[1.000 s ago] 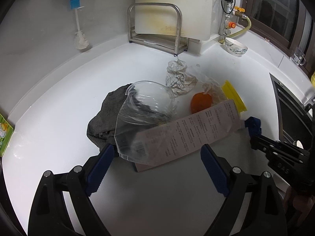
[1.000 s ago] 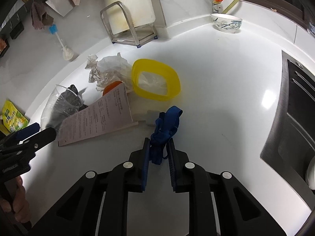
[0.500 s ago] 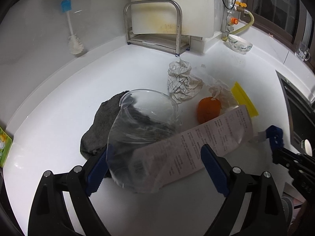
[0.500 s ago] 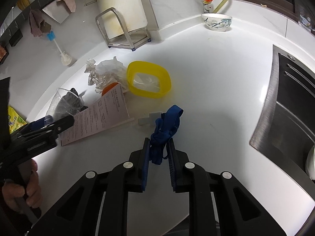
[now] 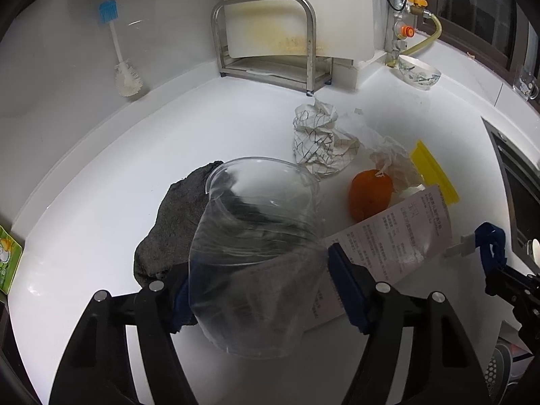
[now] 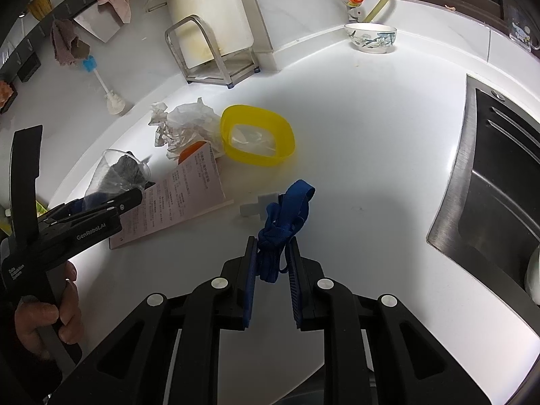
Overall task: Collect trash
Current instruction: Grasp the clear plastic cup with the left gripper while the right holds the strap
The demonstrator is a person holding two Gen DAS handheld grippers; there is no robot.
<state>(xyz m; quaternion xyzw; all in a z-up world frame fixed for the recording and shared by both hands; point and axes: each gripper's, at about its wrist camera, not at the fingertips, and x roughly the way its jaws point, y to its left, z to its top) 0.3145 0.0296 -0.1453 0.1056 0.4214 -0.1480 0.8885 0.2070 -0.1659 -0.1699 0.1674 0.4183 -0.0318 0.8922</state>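
The left gripper (image 5: pixel 260 290) was closing its jaws around a clear, thin-walled plastic cup (image 5: pixel 256 249) that stood on the white kitchen counter (image 5: pixel 101 202), the blue pads at either side of its lower wall; whether they already pressed on it could not be told. The cup leaned against a dark grey crumpled cloth (image 5: pixel 175 229) and overlapped a pale printed paper sheet (image 5: pixel 391 246). A soft cup like this would likely buckle or squirt forward if squeezed hard, and the right pad sat so near the sheet that it could drag it along or pinch it against the cup. The right gripper (image 6: pixel 270 263) was pressed together on a knotted blue fabric strap (image 6: pixel 285 219) with a small white tag (image 6: pixel 254 206) at its end; the loose loop could snag on the yellow plastic lid (image 6: pixel 256 135). Crumpled paper (image 5: pixel 320 141) and an orange fruit (image 5: pixel 369 199) lay just behind, uncollected.
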